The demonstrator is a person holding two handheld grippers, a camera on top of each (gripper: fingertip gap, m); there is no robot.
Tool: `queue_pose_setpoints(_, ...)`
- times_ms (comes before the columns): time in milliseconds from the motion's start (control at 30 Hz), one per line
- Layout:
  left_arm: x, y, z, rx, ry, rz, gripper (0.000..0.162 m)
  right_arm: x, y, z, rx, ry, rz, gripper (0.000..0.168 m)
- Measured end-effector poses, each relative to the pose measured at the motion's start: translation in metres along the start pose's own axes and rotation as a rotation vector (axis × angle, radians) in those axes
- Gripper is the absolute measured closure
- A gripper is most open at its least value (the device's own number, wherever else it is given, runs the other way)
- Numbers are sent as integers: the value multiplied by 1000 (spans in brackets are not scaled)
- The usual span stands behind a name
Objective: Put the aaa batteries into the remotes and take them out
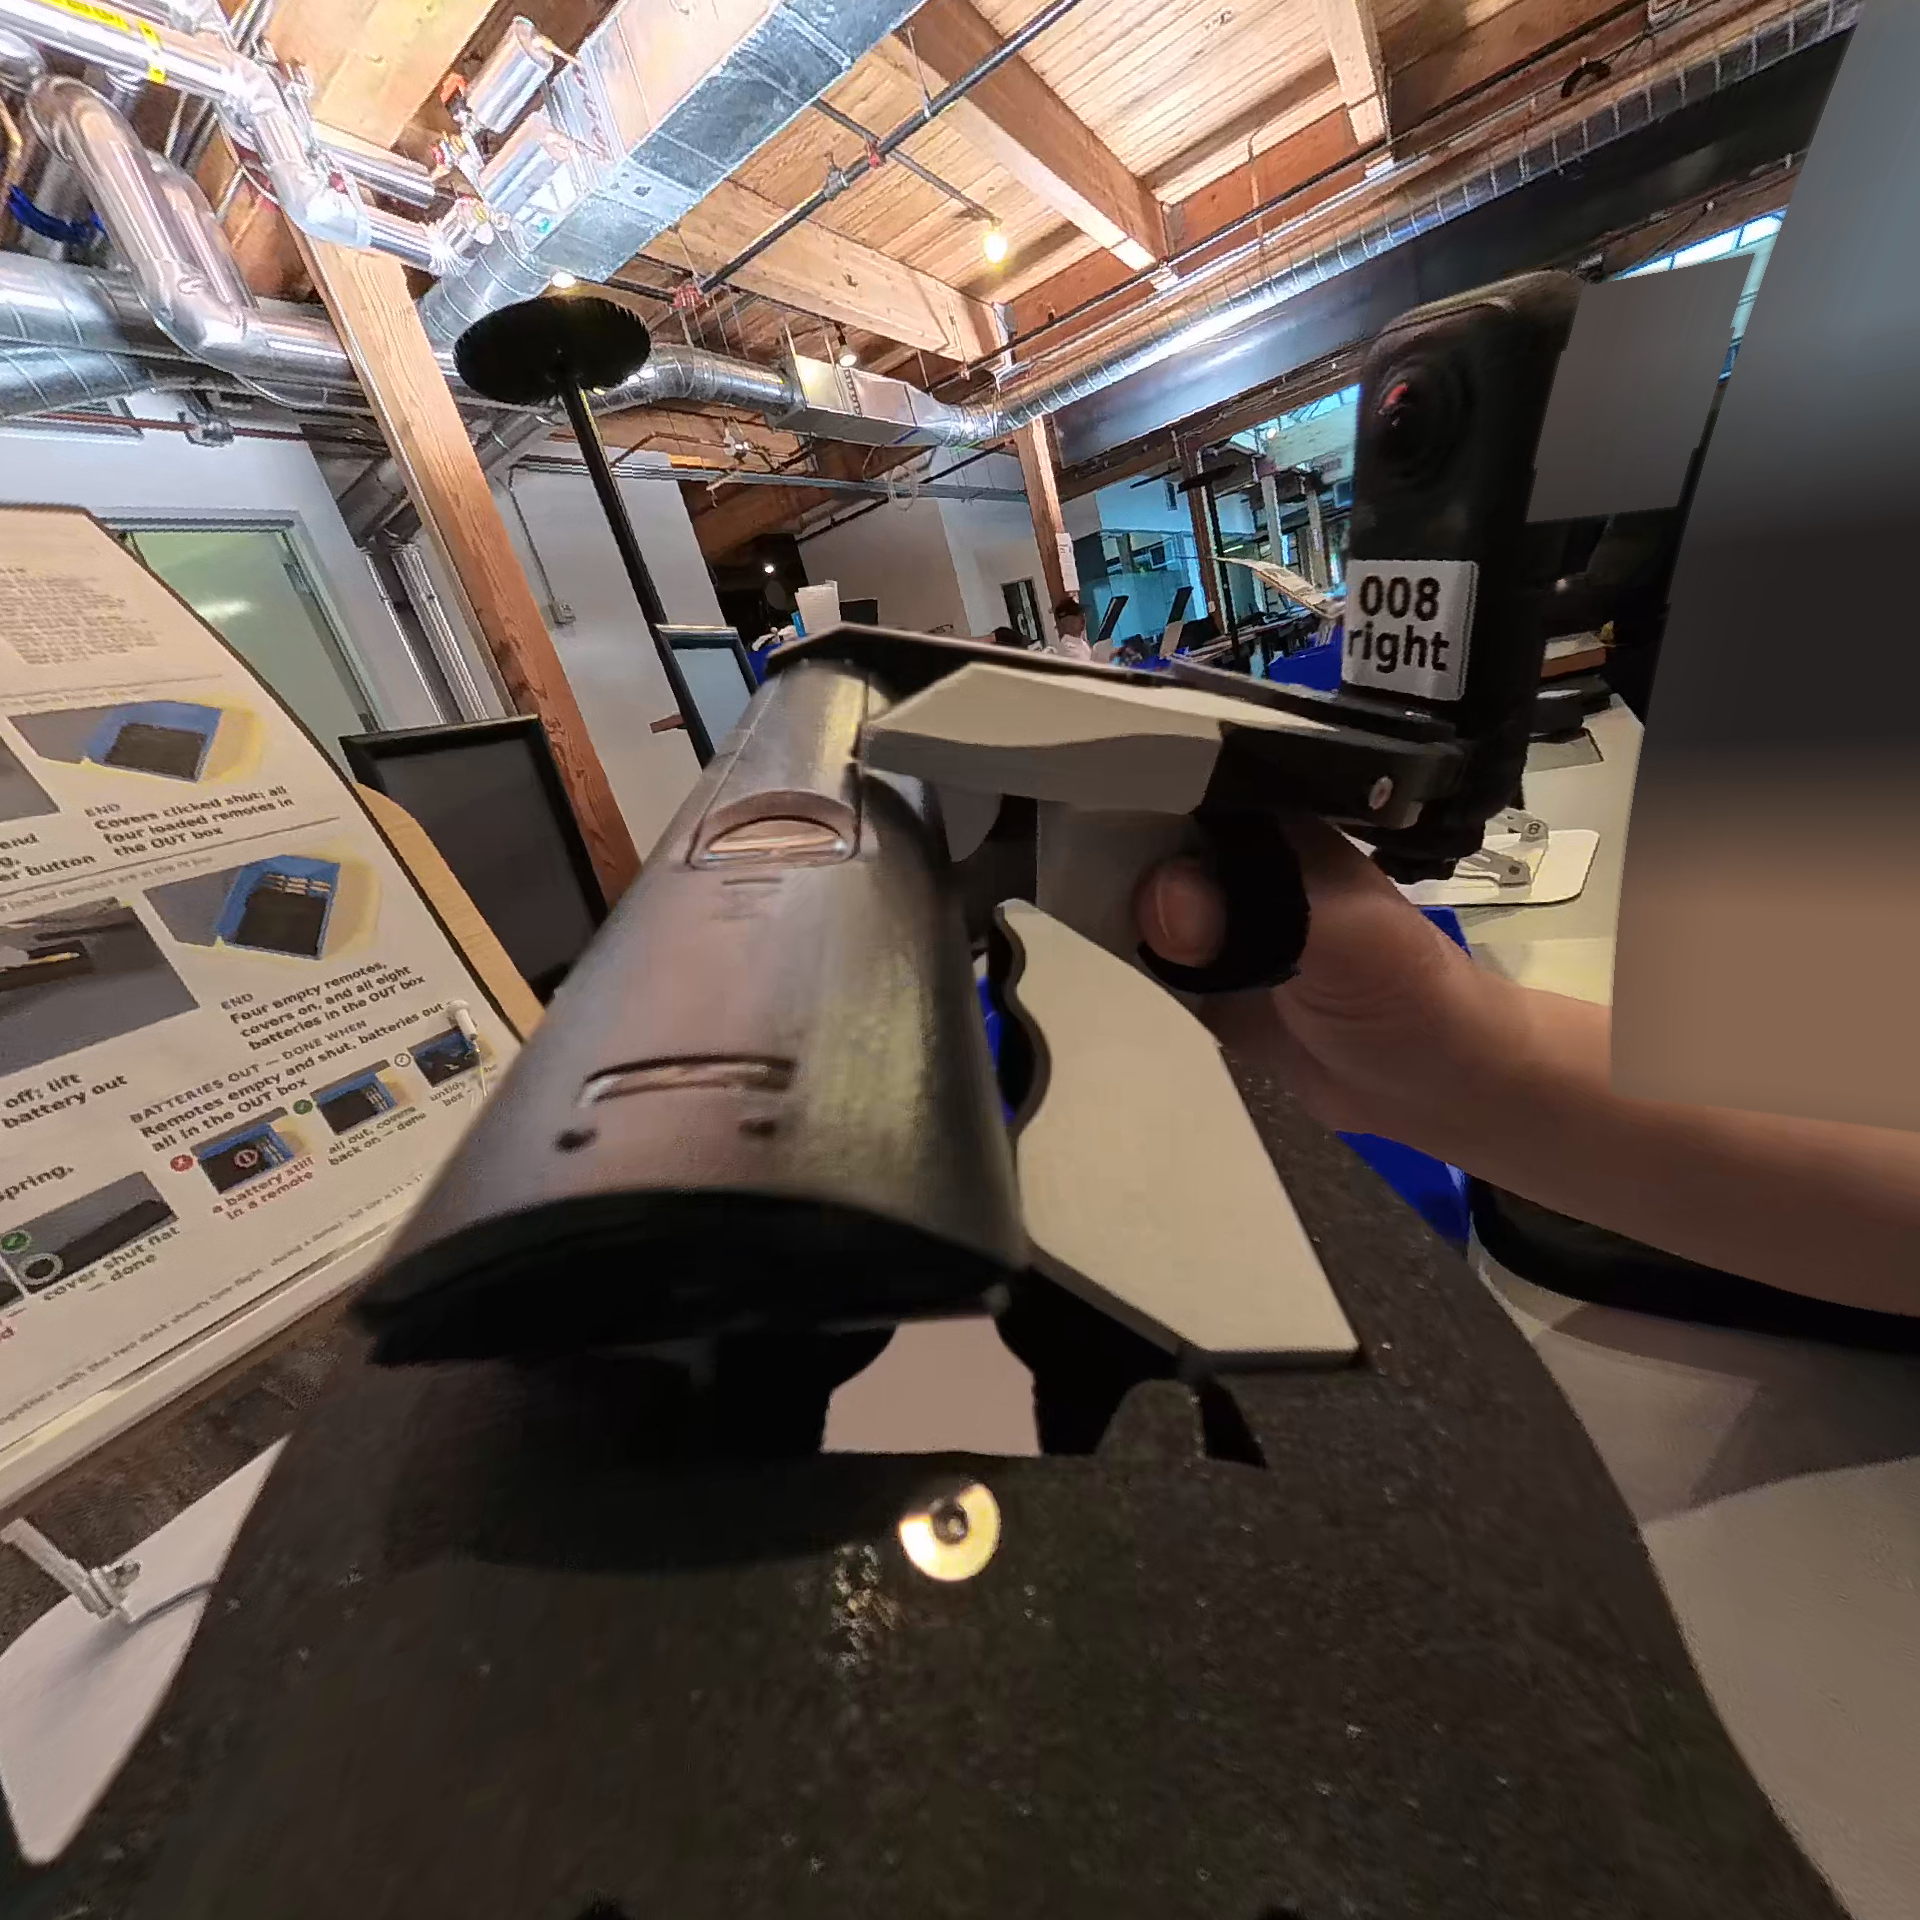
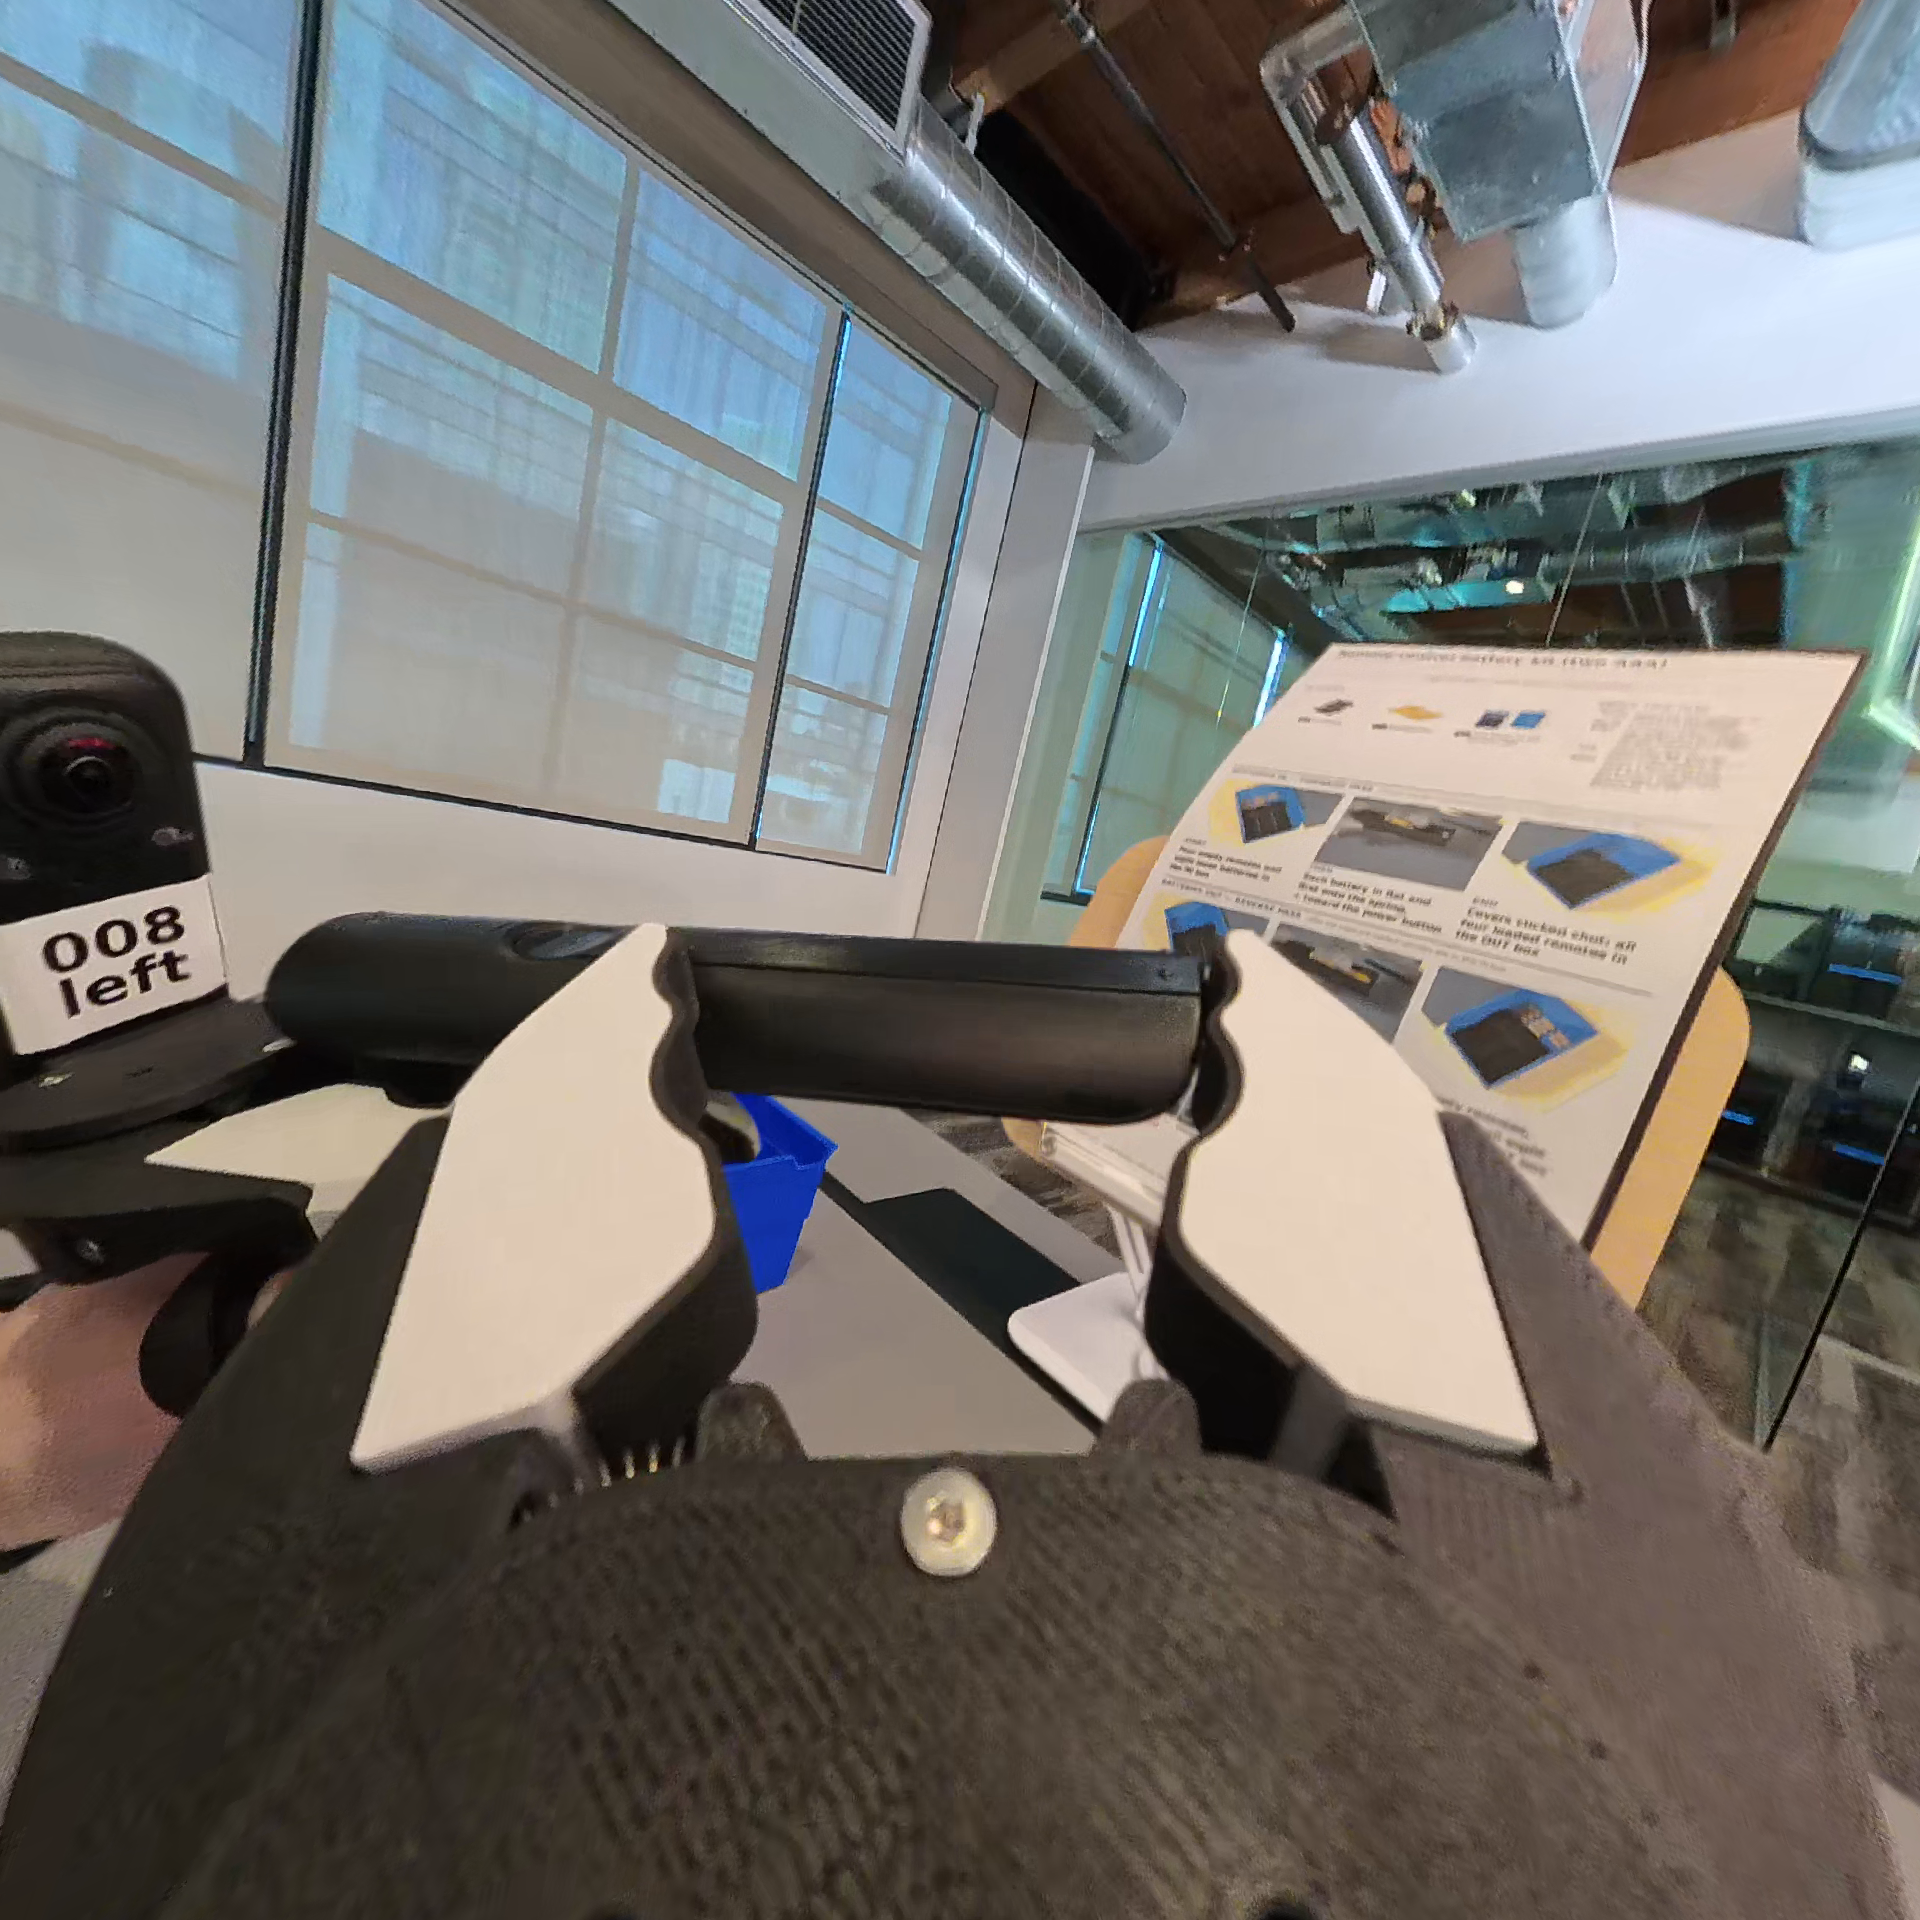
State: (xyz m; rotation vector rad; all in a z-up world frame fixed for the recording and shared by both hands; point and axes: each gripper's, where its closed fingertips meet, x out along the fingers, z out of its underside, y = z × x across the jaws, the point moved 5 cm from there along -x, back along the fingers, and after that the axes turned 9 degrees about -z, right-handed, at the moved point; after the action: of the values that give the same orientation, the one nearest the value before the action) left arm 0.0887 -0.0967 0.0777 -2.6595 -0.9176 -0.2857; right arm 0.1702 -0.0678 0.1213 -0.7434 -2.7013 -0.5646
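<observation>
Right wrist view: I hold the black remote (image 2: 935,1023) crosswise between my right gripper (image 2: 940,1039) fingers, its long axis level from left to right, lifted clear of the table (image 2: 914,1361). My left gripper (image 1: 1023,1195) grasps the same remote, which points straight away from it; only one white finger (image 1: 1153,1143) shows there. Below the remote, between my right fingers, a blue bin (image 2: 774,1195) sits on the table; I cannot see what it contains. An instruction board (image 2: 1475,914) stands to the right.
</observation>
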Motion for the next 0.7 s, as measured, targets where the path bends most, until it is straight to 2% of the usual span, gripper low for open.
queue_pose_setpoints(100,-1,-1,-5,-13,10,13,143,-1,-4,-5,-60,15,1,77)
queue_pose_setpoints(267,-3,-1,-9,16,18,12,141,-3,-7,-9,-101,35,-1,77)
queue_pose_setpoints(567,-6,4,-16,91,57,30,137,-4,-6,-16,-32,53,-39,77)
queue_pose_setpoints(633,-6,4,-17,88,63,23,133,-4,-8,-17,-42,54,-61,80)
queue_pose_setpoints(700,-6,1,-17,83,65,7,130,-1,-12,-10,-30,0,-120,98)
